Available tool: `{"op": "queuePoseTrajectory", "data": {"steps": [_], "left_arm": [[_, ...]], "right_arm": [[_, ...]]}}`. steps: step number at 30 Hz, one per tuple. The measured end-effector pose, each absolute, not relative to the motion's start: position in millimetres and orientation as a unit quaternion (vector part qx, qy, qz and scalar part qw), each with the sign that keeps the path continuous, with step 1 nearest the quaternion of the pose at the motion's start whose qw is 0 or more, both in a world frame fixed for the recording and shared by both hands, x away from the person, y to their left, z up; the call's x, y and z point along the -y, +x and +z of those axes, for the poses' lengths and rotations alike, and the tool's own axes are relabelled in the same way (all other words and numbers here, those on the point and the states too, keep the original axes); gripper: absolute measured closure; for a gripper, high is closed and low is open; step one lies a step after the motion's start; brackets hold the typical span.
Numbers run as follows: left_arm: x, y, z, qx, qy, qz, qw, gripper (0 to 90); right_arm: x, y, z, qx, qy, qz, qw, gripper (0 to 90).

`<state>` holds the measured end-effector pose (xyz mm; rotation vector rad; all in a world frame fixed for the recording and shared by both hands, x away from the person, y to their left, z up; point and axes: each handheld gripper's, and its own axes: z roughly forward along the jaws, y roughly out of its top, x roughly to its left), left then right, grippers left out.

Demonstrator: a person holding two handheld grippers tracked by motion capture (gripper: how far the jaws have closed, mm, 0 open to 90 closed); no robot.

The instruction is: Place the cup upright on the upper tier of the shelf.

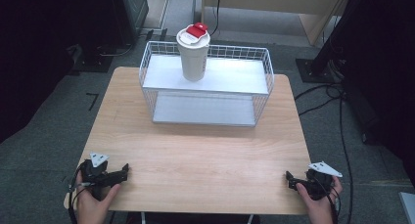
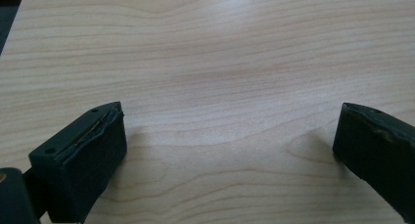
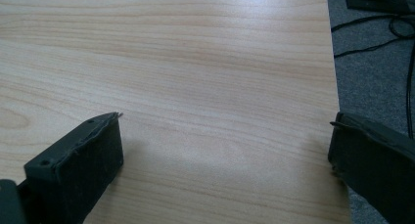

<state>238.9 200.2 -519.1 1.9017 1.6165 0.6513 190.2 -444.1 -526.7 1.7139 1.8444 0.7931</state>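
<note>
Wooden table bears both wide-open, empty tools, left tool and right tool, at its near corners.

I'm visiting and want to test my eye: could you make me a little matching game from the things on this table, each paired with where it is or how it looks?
Things:
1. cup
2. wire basket shelf
3. left gripper
4. right gripper

Descriptions:
A. white mesh, at the far middle of the table
B. held open near the near-right corner
C. cream, with a red tab on its lid, upright on the upper tier
D. held open near the near-left corner

Pairs: 1-C, 2-A, 3-D, 4-B
</note>
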Motion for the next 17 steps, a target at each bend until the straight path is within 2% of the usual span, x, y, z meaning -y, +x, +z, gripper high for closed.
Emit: {"op": "queuePoseTrajectory", "data": {"steps": [17], "left_arm": [[-197.5, 238.1, -519.3, -0.603, 0.707, 0.244, 0.277, 0.0]], "right_arm": [[444.3, 189.6, -526.6, -0.678, 0.627, 0.291, 0.249, 0.0]]}}
